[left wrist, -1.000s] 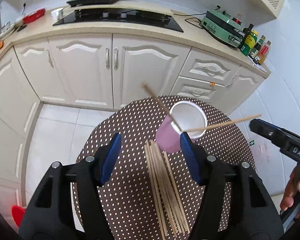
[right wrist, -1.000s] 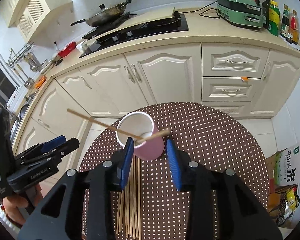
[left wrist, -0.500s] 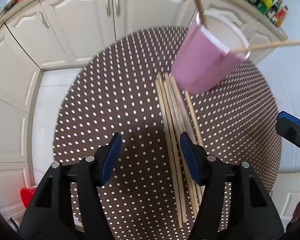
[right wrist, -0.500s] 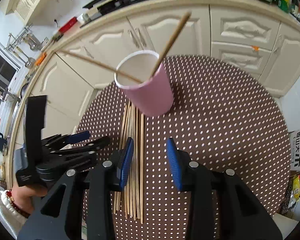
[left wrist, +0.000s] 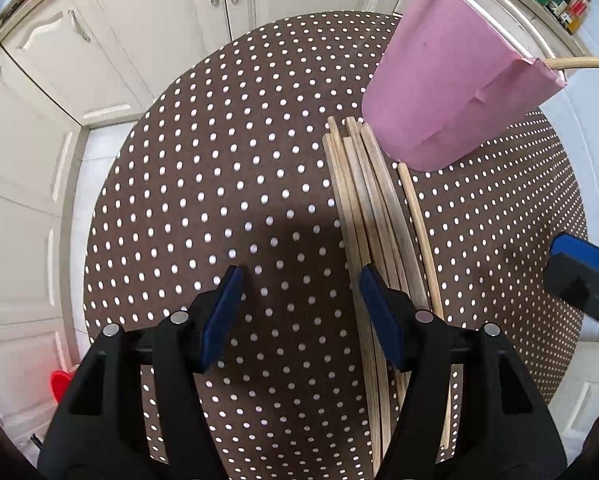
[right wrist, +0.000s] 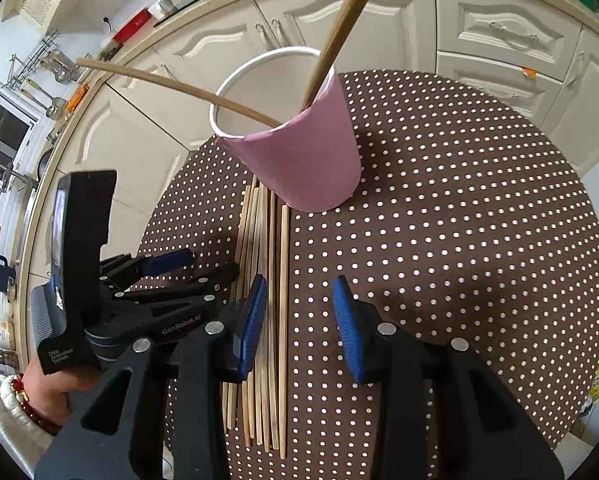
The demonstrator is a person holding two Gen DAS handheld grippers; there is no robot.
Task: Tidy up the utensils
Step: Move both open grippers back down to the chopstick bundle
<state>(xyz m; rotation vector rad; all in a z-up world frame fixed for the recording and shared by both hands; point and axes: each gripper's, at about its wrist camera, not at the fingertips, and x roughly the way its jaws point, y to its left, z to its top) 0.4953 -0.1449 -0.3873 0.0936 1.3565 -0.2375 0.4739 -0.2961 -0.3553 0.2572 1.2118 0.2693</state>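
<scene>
Both our empty, spread grippers have dropped toward the chopsticks (right wrist: 265, 304), lying lengthwise, nearest the right gripper (right wrist: 299, 316).

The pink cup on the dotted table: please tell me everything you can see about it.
The pink cup looks like paper, with a pink outside, a white inside and a white rolled rim. A seam runs down its side, showing as a crease near the rim in the left view. It stands upright on the brown dotted tablecloth, at the far end of the loose chopsticks. Two chopsticks lean inside it, against the rim. Neither tool touches it.
</scene>
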